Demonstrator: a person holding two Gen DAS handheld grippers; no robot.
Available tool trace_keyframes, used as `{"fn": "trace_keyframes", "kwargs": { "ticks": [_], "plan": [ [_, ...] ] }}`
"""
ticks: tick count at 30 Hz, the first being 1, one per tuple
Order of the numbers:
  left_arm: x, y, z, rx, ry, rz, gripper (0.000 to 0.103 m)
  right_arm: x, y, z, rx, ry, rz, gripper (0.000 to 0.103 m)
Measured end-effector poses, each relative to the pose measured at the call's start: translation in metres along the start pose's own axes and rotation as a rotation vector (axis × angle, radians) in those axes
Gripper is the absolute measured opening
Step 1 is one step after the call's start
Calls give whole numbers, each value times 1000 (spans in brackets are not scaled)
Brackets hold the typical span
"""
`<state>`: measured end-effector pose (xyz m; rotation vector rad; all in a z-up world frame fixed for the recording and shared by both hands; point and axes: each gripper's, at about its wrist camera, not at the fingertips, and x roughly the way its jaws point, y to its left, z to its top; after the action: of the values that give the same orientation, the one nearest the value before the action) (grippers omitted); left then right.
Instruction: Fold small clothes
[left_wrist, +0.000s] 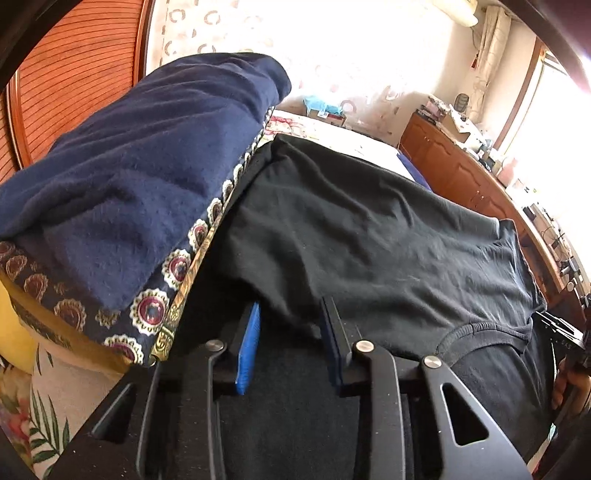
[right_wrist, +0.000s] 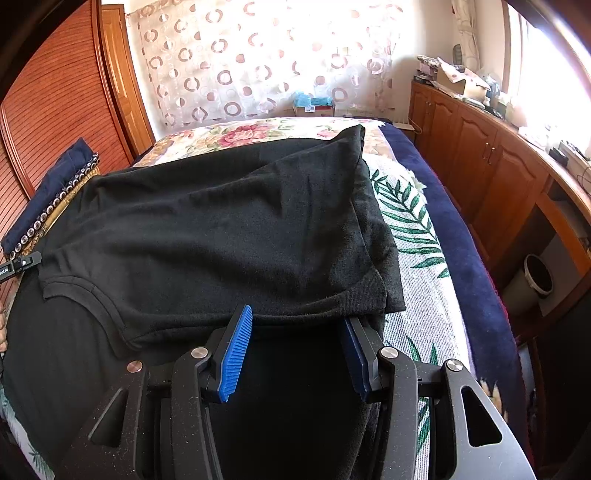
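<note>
A black T-shirt (left_wrist: 369, 240) (right_wrist: 221, 221) lies spread and partly folded on the bed, its neckline (right_wrist: 85, 295) toward the left. My left gripper (left_wrist: 291, 306) is at the shirt's near left edge. A fold of black cloth hangs between its blue pads (left_wrist: 247, 347), and a gap still shows between them. My right gripper (right_wrist: 297, 315) stands open at the shirt's near hem, which lies across the fingertips. The pads (right_wrist: 234, 358) are wide apart and do not press the cloth. The left gripper's tip (right_wrist: 22, 264) shows at the far left of the right wrist view.
A folded navy blanket (left_wrist: 129, 184) (right_wrist: 55, 177) with a patterned border lies left of the shirt. The floral bedcover (right_wrist: 406, 221) runs along the right. Wooden cabinets (right_wrist: 480, 166) and a waste bin (right_wrist: 532, 280) stand beside the bed. A slatted wardrobe door (right_wrist: 55, 110) is on the left.
</note>
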<state>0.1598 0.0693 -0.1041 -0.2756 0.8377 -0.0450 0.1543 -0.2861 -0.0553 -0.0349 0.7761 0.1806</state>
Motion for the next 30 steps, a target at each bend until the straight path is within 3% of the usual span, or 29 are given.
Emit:
{"fn": "trace_keyframes", "kwargs": {
  "ticks": [7, 9, 10, 11, 18, 24, 26, 28, 30],
  "plan": [
    [1, -5, 2, 17, 5, 6, 33, 0, 2, 0, -15, 3, -15, 50],
    [3, -7, 4, 14, 2, 0, 22, 0, 1, 0, -15, 2, -13, 50],
    [4, -5, 5, 8, 6, -14, 6, 0, 1, 0, -16, 2, -14, 50],
    [5, -6, 6, 4, 4, -16, 4, 0, 2, 0, -15, 2, -14, 50],
    [-13, -15, 7, 61, -63, -28, 3, -2, -13, 2, 36, -2, 32, 49],
    [-13, -9, 12, 63, -61, -28, 3, 3, -20, 12, 75, 12, 35, 49],
    [-15, -8, 10, 64, -72, -45, 3, 5, -18, 15, 65, 15, 17, 35],
    [-23, -9, 9, 73, -98, -58, 3, 3, -17, 17, 48, 0, 15, 7],
    [-35, -11, 6, 82, -126, -66, 3, -4, -15, 18, 33, -34, 19, 5]
  ]
}}
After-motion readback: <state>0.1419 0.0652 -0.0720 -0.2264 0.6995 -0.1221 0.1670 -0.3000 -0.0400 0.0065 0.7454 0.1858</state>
